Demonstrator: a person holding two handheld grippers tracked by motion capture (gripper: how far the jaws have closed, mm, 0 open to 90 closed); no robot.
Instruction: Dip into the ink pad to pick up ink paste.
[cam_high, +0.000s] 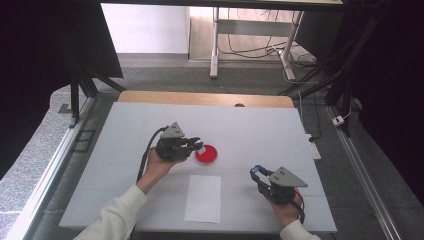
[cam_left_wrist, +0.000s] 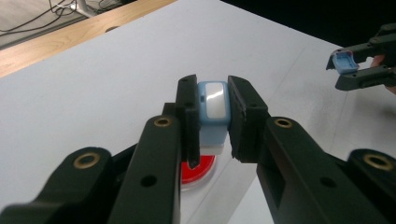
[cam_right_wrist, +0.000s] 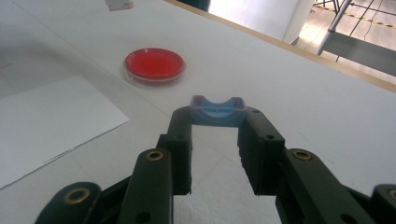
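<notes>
While the left gripper (cam_high: 196, 145) sits left of centre in the high view, its jaws are clamped on a small pale-blue box (cam_left_wrist: 213, 101) with a glossy white face, held just above the near-left edge of the red dish (cam_high: 206, 154); in the left gripper view that dish shows as a red patch low in the frame beneath the jaws, and the box stands between the two black pads, touching both. Below and slightly right of the dish, a blank white sheet of paper (cam_high: 203, 198) lies flat on the white table (cam_high: 260, 125), apart from both grippers. Further right, at the lower right of the high view, the right gripper (cam_high: 256, 172) is closed on a blue cap (cam_right_wrist: 217, 110), a shallow open piece with a curved notch in its rim, held clear of the table and well apart from the dish.

Judging from this, the box has been opened, cap in one gripper and body in the other, and the body is brought over the dish; whatever is to go into or onto the red dish looks not yet done, and the cap is yet to be put back.

No brand, label or writing can be read on the box, cap, dish or paper; the sheet looks plain.
</notes>
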